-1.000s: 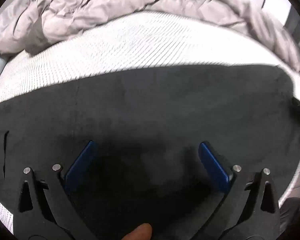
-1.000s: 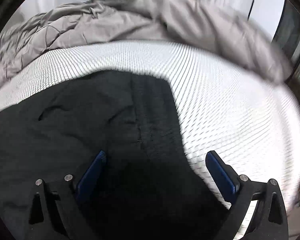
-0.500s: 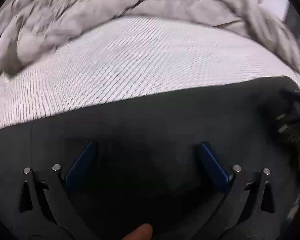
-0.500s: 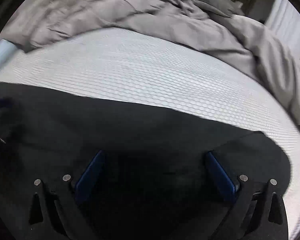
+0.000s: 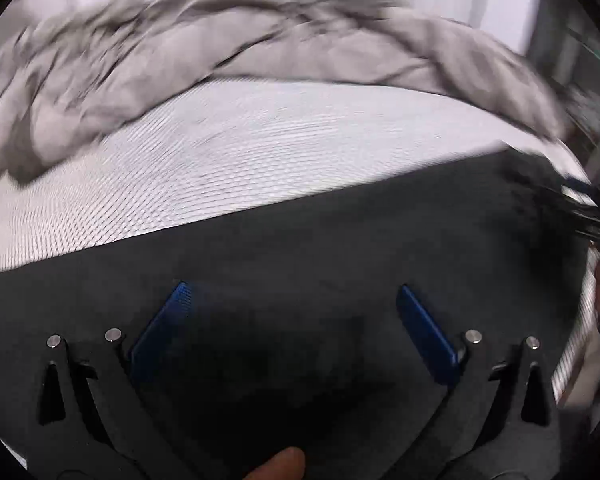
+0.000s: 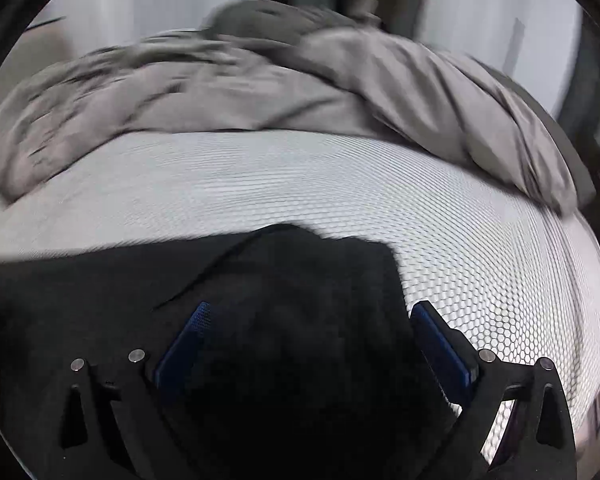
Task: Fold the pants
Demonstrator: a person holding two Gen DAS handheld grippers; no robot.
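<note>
Pants [image 5: 300, 248] lie spread flat across the near part of the bed [image 5: 260, 152], a broad black cloth on the white honeycomb mattress cover, with a rumpled grey duvet [image 5: 220, 64] heaped along the far side.

On the left, our left tongs [image 5: 292, 300] hover low over the dark cloth, blades wide apart and holding nothing. At the right edge of that view a blurred dark shape reaches in over the pants; we cannot tell what it is. Both views are smeared, so we judge the tongs to be in motion, and a bite taken now could land off the edge we want.

Further right, our right tongs [image 6: 312, 320] hang spread and empty above the pants' right end, where a loose flap and a slanted crease show and the right blade sits over bare mattress cover. Closing there could catch only the top layer, or pinch the cover along with the cloth, and drag it.

If the two sides lift unevenly, the fold will skew and the crease will be pressed in.
</note>
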